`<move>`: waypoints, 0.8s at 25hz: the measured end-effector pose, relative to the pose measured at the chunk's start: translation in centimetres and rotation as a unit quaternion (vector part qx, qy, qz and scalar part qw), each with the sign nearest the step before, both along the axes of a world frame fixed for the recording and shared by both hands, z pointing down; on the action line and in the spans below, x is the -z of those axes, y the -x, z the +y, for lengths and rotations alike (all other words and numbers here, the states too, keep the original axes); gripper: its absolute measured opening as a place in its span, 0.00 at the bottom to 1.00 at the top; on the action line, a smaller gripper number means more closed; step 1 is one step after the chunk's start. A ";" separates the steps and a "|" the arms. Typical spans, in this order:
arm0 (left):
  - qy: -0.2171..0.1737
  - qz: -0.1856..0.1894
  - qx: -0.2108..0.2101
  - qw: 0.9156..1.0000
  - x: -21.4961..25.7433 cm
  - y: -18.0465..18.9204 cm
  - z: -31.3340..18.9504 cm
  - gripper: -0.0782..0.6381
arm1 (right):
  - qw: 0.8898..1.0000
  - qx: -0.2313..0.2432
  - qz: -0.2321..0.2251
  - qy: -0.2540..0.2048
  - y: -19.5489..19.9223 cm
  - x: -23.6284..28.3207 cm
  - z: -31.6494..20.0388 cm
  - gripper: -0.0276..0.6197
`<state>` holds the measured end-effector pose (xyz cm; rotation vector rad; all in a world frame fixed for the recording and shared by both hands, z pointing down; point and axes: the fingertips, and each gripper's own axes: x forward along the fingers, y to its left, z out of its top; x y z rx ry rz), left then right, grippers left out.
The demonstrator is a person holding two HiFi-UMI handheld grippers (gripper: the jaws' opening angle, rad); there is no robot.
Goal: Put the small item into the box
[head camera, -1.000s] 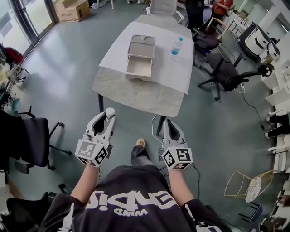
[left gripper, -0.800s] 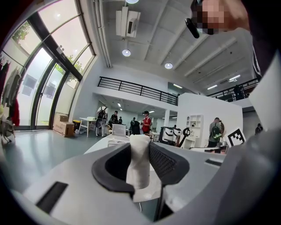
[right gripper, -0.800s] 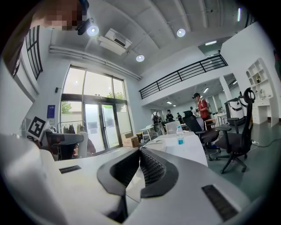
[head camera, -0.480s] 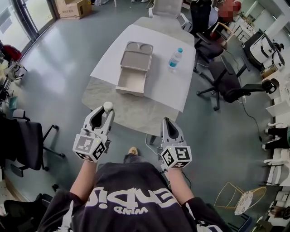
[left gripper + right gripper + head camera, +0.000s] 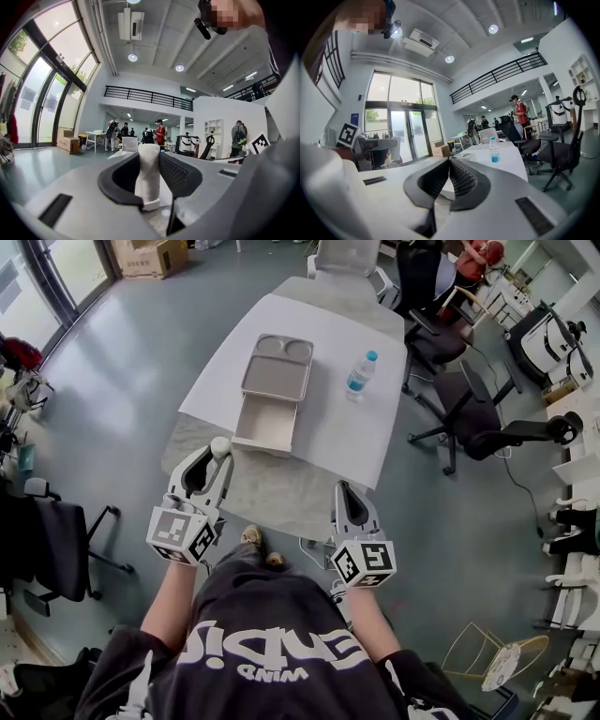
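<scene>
My left gripper (image 5: 218, 456) is shut on a small white cylinder-shaped item (image 5: 220, 444) that stands upright between its tips, over the near edge of the table (image 5: 281, 495). In the left gripper view the item (image 5: 148, 180) fills the gap between the two pads of the left gripper (image 5: 150, 158). The open beige box (image 5: 265, 425) lies just beyond it on the white cloth, with a grey lid or tray (image 5: 277, 367) behind it. My right gripper (image 5: 342, 491) is shut and empty at the table's near right edge; in its own view the right gripper (image 5: 449, 163) shows its pads touching.
A water bottle (image 5: 360, 373) with a blue cap stands right of the box; it also shows in the right gripper view as the bottle (image 5: 494, 151). Black office chairs (image 5: 469, 395) stand right of the table, another chair (image 5: 56, 540) at the left. People stand far off in the hall.
The table and box have come nearer in the head view as the person walked forward. Both grippers now reach the table's near edge; the left still holds the white item.
</scene>
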<state>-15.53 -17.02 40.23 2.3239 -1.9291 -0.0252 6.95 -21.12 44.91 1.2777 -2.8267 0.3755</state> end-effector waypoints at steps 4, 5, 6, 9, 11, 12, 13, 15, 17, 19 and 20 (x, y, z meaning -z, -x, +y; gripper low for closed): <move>-0.001 -0.012 -0.014 1.000 0.6 0.4 -3.2 0.30 | 1.000 -0.007 -0.002 -0.001 0.4 0.5 -2.2 0.08; 0.000 -0.015 -0.018 1.000 0.6 0.5 -4.0 0.30 | 1.000 -0.010 -0.004 -0.001 0.5 0.5 -2.7 0.08; 0.002 -0.020 -0.021 1.000 0.5 0.5 -4.8 0.30 | 1.000 -0.013 -0.005 -0.001 0.6 0.4 -3.2 0.08; 0.017 -0.033 -0.034 0.999 -0.3 1.0 -7.0 0.30 | 1.000 -0.021 -0.011 0.001 1.1 0.2 -4.3 0.08; 0.023 -0.039 -0.042 0.998 -0.7 1.4 -8.3 0.30 | 1.000 -0.025 -0.012 0.001 1.6 0.2 -4.7 0.08; 0.026 -0.042 -0.046 0.998 -0.9 1.5 -9.0 0.30 | 1.000 -0.028 -0.013 0.002 1.8 0.2 -5.0 0.08; 0.030 -0.045 -0.051 0.997 -1.1 1.6 -9.6 0.30 | 0.999 -0.030 -0.014 0.003 2.0 0.2 -5.2 0.08; 0.036 -0.048 -0.060 0.996 -1.8 1.7 -10.8 0.30 | 0.999 -0.031 -0.015 0.003 2.3 0.1 -5.5 0.08; 0.043 -0.052 -0.071 0.995 -2.6 1.6 -11.9 0.30 | 0.999 -0.034 -0.014 0.003 2.6 0.0 -5.9 0.08; 0.053 -0.056 -0.083 0.994 -3.5 1.4 -13.2 0.30 | 0.999 -0.038 -0.015 0.004 2.7 -0.2 -6.4 0.08; 0.059 -0.060 -0.088 0.993 -4.0 1.3 -13.8 0.30 | 0.999 -0.039 -0.015 0.005 2.7 -0.3 -6.7 0.08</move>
